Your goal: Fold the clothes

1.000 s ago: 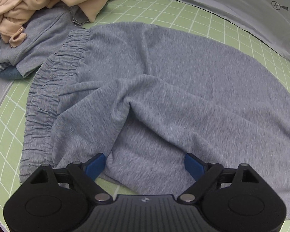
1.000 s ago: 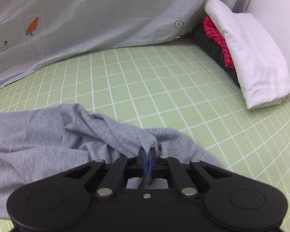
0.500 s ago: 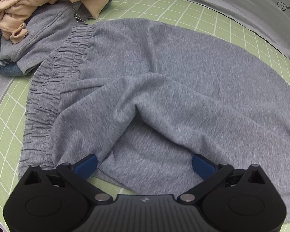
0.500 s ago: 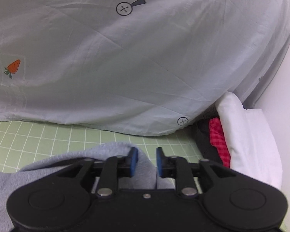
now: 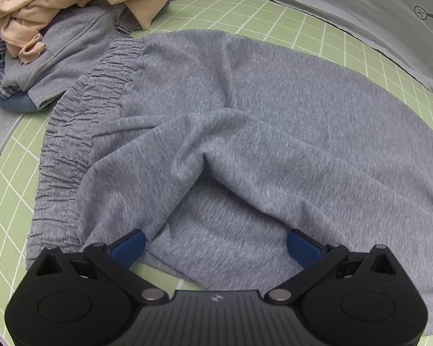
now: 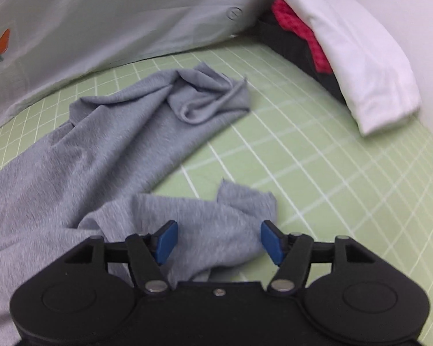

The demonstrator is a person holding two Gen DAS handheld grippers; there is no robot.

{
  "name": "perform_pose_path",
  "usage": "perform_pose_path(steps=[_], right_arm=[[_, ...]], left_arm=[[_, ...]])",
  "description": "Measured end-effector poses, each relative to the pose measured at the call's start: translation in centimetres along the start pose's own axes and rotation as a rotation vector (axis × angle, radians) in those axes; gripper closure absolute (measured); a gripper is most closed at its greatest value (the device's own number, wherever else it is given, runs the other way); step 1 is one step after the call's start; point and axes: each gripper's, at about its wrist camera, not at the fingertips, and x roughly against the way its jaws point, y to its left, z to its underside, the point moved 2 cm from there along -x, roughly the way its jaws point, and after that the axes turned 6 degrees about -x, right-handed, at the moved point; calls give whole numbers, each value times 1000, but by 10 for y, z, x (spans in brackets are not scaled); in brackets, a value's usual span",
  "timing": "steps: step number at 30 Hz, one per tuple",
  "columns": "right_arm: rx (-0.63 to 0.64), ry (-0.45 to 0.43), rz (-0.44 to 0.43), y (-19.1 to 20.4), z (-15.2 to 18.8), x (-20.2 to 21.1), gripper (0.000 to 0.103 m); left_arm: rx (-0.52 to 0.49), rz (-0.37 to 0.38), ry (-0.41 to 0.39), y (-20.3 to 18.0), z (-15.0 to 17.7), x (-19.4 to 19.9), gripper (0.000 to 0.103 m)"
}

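A green grid mat point(image 5: 317, 43) covers the counter, with a pale grey sheet point(image 6: 115, 14) hanging along its far edge, a small carrot printed on it at the left. Most of the mat is taken by the grey sweatpants point(image 5: 274, 121), spread with the gathered waistband point(image 5: 80, 132) to the left and the legs running right. A raised fold runs across the middle of the fabric. In the right wrist view the far leg ends in a crumpled cuff point(image 6: 210, 98), and the near leg's cuff point(image 6: 239, 204) lies flat, close to the camera.

At the far left sits a pile of unfolded clothes point(image 5: 52, 43), a peach garment on top of a grey zip top and checked fabric. At the far right a folded stack point(image 6: 346, 52) leans against the wall, white over red over black.

The left hand-held gripper point(image 5: 216, 245) stands fully spread over the near edge of the sweatpants, gripping nothing. The right hand-held gripper point(image 6: 219, 240) is opening, its blue pads apart on either side of the near cuff, not pressing it.
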Motion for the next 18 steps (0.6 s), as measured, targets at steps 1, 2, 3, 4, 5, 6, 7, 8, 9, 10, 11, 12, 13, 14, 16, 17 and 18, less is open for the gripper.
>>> perform_pose_path(steps=[1,2,3,4,5,6,7,8,9,10,11,12,13,14,16,17,18], right_arm=[[-39,10,-9,-6,5,2,34],[-63,14,-15,-10,9,5,33],[-86,18,-21,-13,13,8,32],[-110,21,-28,-16,17,11,31],[-131,26,-33,-19,20,14,30],[-145,31,-41,-20,22,16,30],[-152,34,-51,-20,24,18,30],[-153,37,-60,-20,27,21,29],[-149,39,-65,-19,31,24,29],[-144,44,-69,-19,34,26,28],[-137,49,-73,-18,38,27,28],[-132,56,-76,-17,42,28,28],[-130,64,-78,-17,45,29,28],[-132,70,-80,-16,48,29,28],[-138,80,-86,-16,51,30,28],[-141,83,-88,-16,52,30,28],[-143,85,-91,-16,53,30,28]], left_arm=[[0,1,2,0,0,0,0],[0,2,5,1,-1,0,0],[-1,5,9,1,-1,0,0],[-2,10,15,2,-1,0,0],[-2,19,23,3,-1,0,0],[2,40,32,5,0,1,0],[16,70,34,10,1,4,0],[38,104,34,15,3,7,0],[83,145,28,23,8,10,0],[128,167,20,31,12,14,0],[169,182,13,39,17,18,0],[200,180,4,46,23,21,0],[233,175,-5,54,28,25,0],[268,168,-18,64,33,29,1],[342,180,-46,82,39,34,1],[380,191,-62,90,41,36,2],[418,202,-79,99,44,39,3]])
